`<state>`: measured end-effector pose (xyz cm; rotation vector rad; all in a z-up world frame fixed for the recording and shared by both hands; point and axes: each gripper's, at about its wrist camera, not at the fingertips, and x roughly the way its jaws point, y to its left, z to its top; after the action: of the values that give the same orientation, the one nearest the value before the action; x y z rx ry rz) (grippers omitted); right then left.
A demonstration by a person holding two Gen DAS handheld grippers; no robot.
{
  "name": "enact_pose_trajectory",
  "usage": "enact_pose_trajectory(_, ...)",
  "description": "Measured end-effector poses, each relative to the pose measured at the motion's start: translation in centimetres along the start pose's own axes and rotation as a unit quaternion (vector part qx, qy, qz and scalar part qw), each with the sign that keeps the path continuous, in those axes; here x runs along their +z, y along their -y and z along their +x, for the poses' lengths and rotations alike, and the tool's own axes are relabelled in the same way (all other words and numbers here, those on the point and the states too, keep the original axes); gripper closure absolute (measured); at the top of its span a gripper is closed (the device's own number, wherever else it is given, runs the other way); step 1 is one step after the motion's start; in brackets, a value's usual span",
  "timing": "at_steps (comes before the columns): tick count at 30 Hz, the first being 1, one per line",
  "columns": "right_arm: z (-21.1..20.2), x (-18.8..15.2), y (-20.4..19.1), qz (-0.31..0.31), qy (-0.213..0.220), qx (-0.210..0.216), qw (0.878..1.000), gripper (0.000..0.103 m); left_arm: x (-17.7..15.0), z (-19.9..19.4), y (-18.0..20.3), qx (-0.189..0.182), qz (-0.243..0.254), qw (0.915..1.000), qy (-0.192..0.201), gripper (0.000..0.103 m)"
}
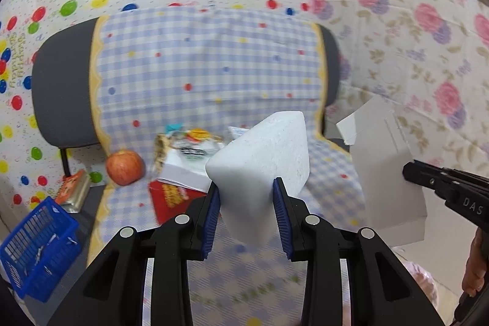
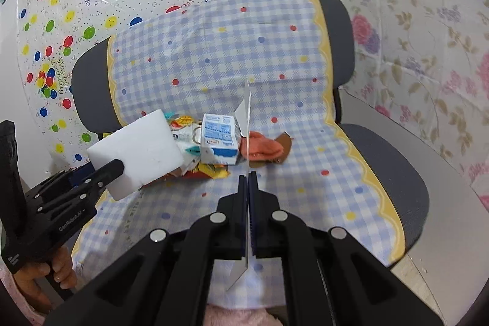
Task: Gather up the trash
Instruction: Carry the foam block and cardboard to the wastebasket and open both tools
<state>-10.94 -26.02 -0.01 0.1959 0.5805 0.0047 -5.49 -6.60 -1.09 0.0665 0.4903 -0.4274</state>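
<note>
The left gripper (image 1: 247, 188) is clamping a white foam block (image 1: 262, 161) between its blue pads, partly spread. The right gripper (image 2: 248, 176) is pinching a flat white carton (image 1: 388, 173) edge-on, jaws fully closed. Ahead of both, on the checked cloth (image 2: 275, 51) draping the chair (image 2: 397, 173), a milk carton (image 2: 218, 142), wrappers (image 2: 211, 170) and possibly an orange cloth (image 2: 262, 147) are lying. An apple (image 1: 125, 167) is sitting left of the block, a blue basket (image 1: 36, 246) lower left.
</note>
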Motion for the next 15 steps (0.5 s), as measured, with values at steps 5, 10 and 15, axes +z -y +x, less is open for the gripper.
enact_pose_trajectory(5,-3.3,-2.6,2.5,0.030,-0.001,-0.026,0.999,0.101,-1.3,-1.5,3.6,-0.043,0.025,0.9987,0.005,0.068)
enact_pose_trajectory(10,-6.9,-5.1,5.0,0.049,0.002,-0.072,0.996,0.101,-3.0,-2.2,8.1,-0.097,0.055,0.9938,0.001,0.067)
enact_pose_trajectory(15,-9.8,-7.9,7.4,0.069,-0.004,-0.118,0.991,0.101,-4.4,-2.3,12.0,-0.144,0.082,0.9861,-0.011,0.067)
